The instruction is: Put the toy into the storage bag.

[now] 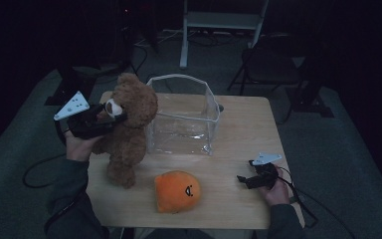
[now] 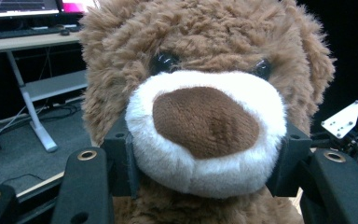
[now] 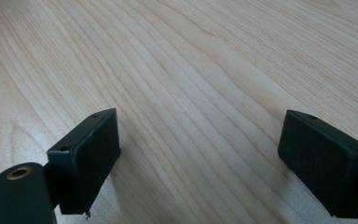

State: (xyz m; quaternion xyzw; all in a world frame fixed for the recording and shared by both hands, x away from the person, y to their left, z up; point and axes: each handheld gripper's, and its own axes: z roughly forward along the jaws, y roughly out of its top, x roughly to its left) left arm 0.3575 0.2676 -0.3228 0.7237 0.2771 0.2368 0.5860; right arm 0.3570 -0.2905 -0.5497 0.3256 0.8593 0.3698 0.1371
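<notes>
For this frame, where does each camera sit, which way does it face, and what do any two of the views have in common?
High view: above the person's side, facing forward and down on the wooden table; both forearms and hands show.
Left gripper view: on the left gripper, facing the teddy bear, its jaws clamped on the white muzzle.
Right gripper view: on the right gripper, looking down at bare tabletop between open jaws.
Shared: the high view and the left gripper view both show the bear and the right gripper.
</notes>
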